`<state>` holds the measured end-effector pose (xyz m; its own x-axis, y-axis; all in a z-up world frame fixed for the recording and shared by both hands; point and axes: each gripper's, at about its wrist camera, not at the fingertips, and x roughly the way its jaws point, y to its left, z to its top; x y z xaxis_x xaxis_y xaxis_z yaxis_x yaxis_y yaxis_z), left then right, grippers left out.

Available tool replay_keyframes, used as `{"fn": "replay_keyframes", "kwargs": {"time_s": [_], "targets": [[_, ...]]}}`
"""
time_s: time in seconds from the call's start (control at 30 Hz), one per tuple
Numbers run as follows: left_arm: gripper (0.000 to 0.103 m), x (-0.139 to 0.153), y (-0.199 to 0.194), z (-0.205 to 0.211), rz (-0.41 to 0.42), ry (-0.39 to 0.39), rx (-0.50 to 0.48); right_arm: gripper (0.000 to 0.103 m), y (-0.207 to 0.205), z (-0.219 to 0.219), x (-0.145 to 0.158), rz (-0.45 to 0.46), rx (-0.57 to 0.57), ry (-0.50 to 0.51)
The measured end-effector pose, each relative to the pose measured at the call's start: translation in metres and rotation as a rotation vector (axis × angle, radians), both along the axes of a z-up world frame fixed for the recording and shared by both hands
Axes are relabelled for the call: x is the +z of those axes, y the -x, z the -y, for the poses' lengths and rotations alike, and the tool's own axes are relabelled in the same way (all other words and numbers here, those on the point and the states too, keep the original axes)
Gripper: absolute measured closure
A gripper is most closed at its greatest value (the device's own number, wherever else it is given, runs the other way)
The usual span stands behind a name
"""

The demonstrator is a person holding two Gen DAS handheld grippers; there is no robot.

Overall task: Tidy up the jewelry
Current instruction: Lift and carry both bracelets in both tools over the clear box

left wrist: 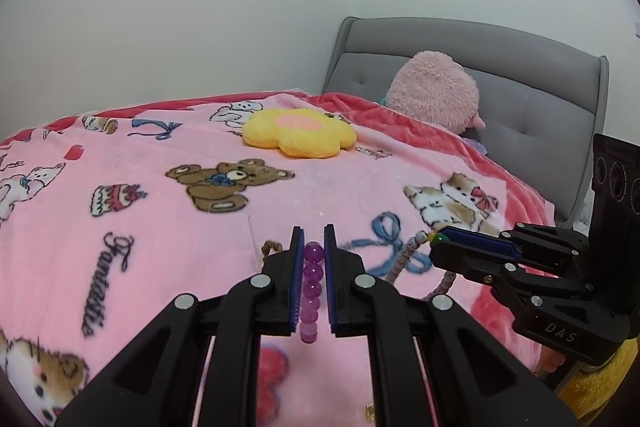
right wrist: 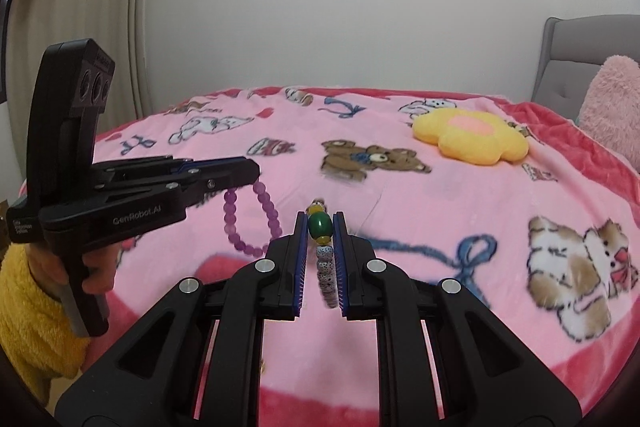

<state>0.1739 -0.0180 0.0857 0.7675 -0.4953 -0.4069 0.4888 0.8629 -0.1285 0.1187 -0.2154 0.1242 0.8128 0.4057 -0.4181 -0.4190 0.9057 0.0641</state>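
Your left gripper (left wrist: 312, 245) has its jaws closed on the purple bead bracelet (left wrist: 311, 293), the beads running in a line between the blue pads. In the right wrist view that bracelet (right wrist: 251, 223) hangs as a loop below the left gripper (right wrist: 244, 169), at about 9 o'clock from your right jaws, clear of the blanket (right wrist: 400, 195) as far as the blurred view lets you judge.

Your right gripper (right wrist: 319, 223) is clamped on the speckled bead bracelet (right wrist: 326, 267), with its large green bead (right wrist: 319, 224) pinched near the fingertips and a yellow bead just behind it. From the left wrist camera, the right gripper (left wrist: 442, 231) sits at 3 o'clock, and the speckled bracelet (left wrist: 408, 253) trails down from its tip toward the blanket (left wrist: 160, 227).

Both bracelets are held over the pink cartoon-print blanket covering the bed. A yellow flower cushion (left wrist: 300, 133) lies farther up the bed at 12 o'clock, and a pink fluffy pillow (left wrist: 434, 91) leans against the grey headboard (left wrist: 520, 67) at 1 o'clock. Your left hand (right wrist: 96, 267), in a yellow sleeve (right wrist: 32, 319), grips the left handle.
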Motion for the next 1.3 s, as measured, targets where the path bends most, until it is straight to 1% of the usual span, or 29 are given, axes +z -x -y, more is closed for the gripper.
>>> {"fn": "replay_keyframes", "kwargs": {"time_s": [0.13,0.27,0.43,0.53,0.73,0.83,0.97,1.03,1.2,1.3], "targets": [[0.093,0.007,-0.009,0.003,0.003,0.017,-0.003,0.091,-0.015,-0.001,0.007,0.006,-0.006,-0.016],[0.093,0.016,-0.016,0.008,0.038,0.026,-0.004,0.091,-0.027,0.000,0.015,0.023,-0.016,-0.034],[0.093,0.022,-0.030,0.013,0.042,0.059,-0.026,0.091,-0.042,0.003,0.017,0.020,-0.025,-0.064],[0.093,0.022,-0.040,0.015,0.030,0.056,-0.020,0.091,-0.053,0.004,0.015,0.003,-0.026,-0.074],[0.093,0.016,-0.065,0.013,-0.002,0.058,0.011,0.091,-0.072,0.007,0.007,-0.028,-0.039,-0.086],[0.093,0.009,-0.078,0.011,-0.039,0.068,0.021,0.091,-0.080,0.004,0.001,-0.046,-0.035,-0.093],[0.093,-0.002,-0.088,0.008,-0.068,0.070,0.032,0.091,-0.090,0.000,-0.007,-0.064,-0.029,-0.094],[0.093,-0.008,-0.092,0.006,-0.088,0.077,0.028,0.091,-0.091,0.000,-0.008,-0.067,-0.024,-0.103],[0.093,-0.018,-0.097,0.003,-0.106,0.084,0.027,0.091,-0.090,0.003,0.003,-0.033,-0.015,-0.136],[0.093,-0.022,-0.100,0.002,-0.126,0.096,0.021,0.091,-0.092,-0.001,0.005,-0.034,-0.010,-0.131]]}}
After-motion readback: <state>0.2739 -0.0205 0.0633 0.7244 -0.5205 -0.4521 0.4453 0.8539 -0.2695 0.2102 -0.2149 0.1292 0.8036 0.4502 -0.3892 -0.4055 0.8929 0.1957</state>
